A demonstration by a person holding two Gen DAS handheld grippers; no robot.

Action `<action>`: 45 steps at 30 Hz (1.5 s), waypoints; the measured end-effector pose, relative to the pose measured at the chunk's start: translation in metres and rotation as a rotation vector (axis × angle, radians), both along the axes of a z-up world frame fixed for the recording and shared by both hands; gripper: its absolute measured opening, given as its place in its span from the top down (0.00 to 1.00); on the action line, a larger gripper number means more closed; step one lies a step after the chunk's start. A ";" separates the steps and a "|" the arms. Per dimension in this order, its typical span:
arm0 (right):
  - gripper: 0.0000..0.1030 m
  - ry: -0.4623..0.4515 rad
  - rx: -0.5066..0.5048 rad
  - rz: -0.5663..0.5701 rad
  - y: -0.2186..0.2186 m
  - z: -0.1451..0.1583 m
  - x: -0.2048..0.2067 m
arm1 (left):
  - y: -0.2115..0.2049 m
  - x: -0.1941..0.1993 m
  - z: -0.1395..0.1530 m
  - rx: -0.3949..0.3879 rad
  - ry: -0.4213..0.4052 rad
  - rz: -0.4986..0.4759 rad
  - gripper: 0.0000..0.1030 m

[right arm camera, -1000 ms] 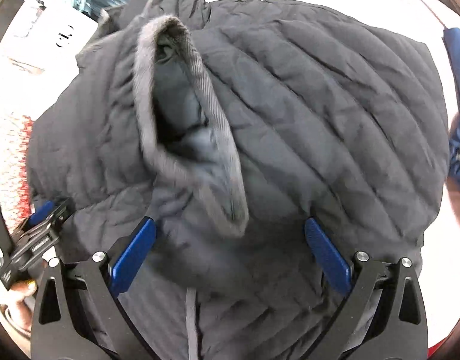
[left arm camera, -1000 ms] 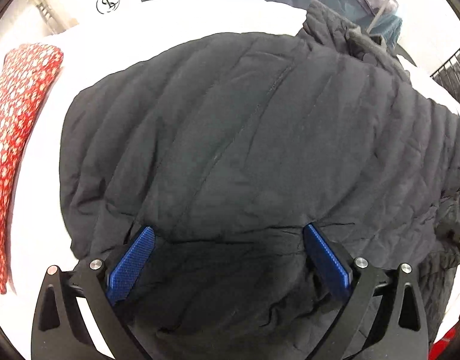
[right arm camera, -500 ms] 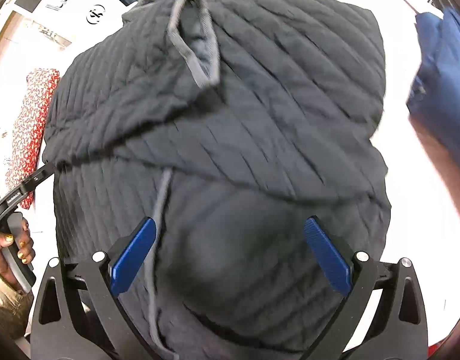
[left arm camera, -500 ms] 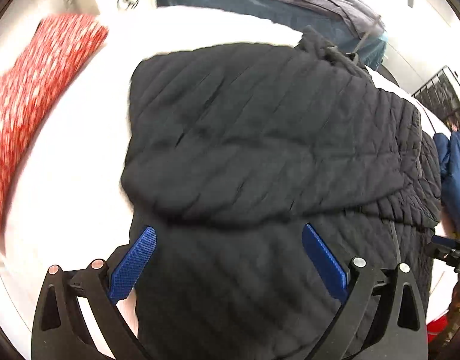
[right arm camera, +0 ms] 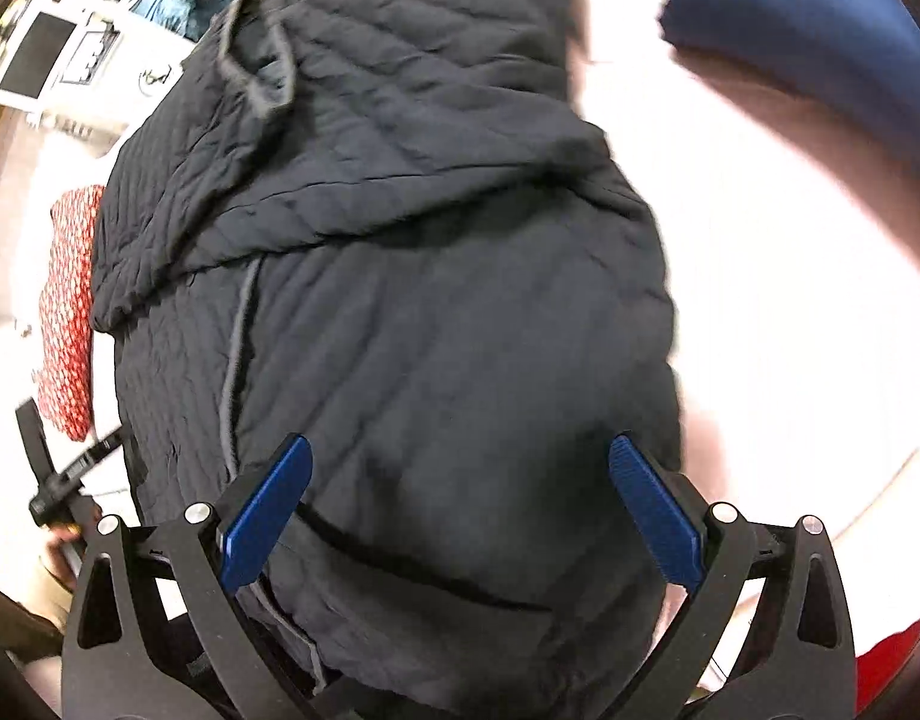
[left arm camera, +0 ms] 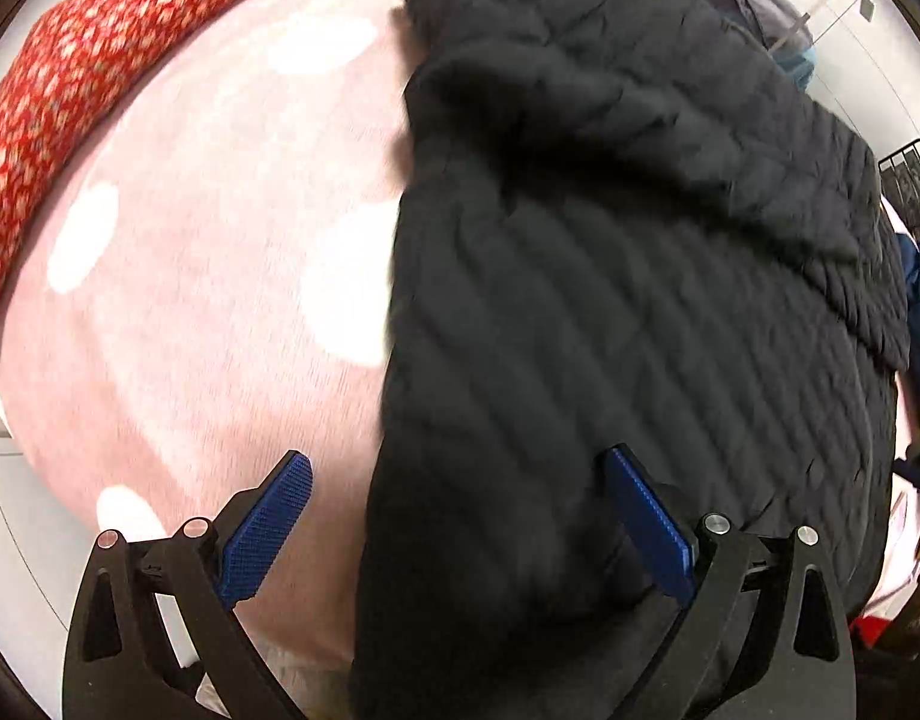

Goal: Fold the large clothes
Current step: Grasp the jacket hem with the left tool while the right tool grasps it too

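Both grippers (left arm camera: 456, 531) (right arm camera: 460, 516) are spread, nothing pinched; puffy jacket (left arm camera: 640, 300) fold may be sprung open if unpressed.

We see our right gripper (right arm camera: 460, 510) spread wide over the black quilted jacket (right arm camera: 399, 330), empty; the jacket's upper part is folded down over its lower part, grey-edged collar (right arm camera: 258, 69) far off; a blue garment (right arm camera: 808, 24) lies upper right, a red patterned cloth (right arm camera: 69, 306) at left.
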State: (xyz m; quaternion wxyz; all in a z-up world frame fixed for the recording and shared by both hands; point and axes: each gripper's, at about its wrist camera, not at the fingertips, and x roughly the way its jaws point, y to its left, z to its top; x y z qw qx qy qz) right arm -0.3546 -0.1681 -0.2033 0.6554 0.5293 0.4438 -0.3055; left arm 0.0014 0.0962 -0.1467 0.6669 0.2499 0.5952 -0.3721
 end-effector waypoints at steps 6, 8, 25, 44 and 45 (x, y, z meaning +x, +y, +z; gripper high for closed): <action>0.05 -0.021 0.025 -0.046 -0.003 -0.004 -0.023 | 0.036 -0.003 -0.007 -0.003 0.046 -0.007 0.08; 0.05 -0.015 0.001 -0.055 -0.005 0.000 -0.032 | 0.049 -0.004 -0.008 -0.014 0.070 -0.012 0.08; 0.16 -0.117 0.250 0.063 0.037 -0.044 -0.062 | 0.140 0.013 -0.017 -0.115 0.326 -0.022 0.27; 0.21 -0.088 0.356 0.122 0.076 -0.057 -0.049 | 0.205 0.039 -0.024 -0.095 0.411 0.063 0.21; 0.21 -0.083 0.360 0.127 0.076 -0.058 -0.049 | 0.200 0.034 -0.031 -0.087 0.416 0.051 0.21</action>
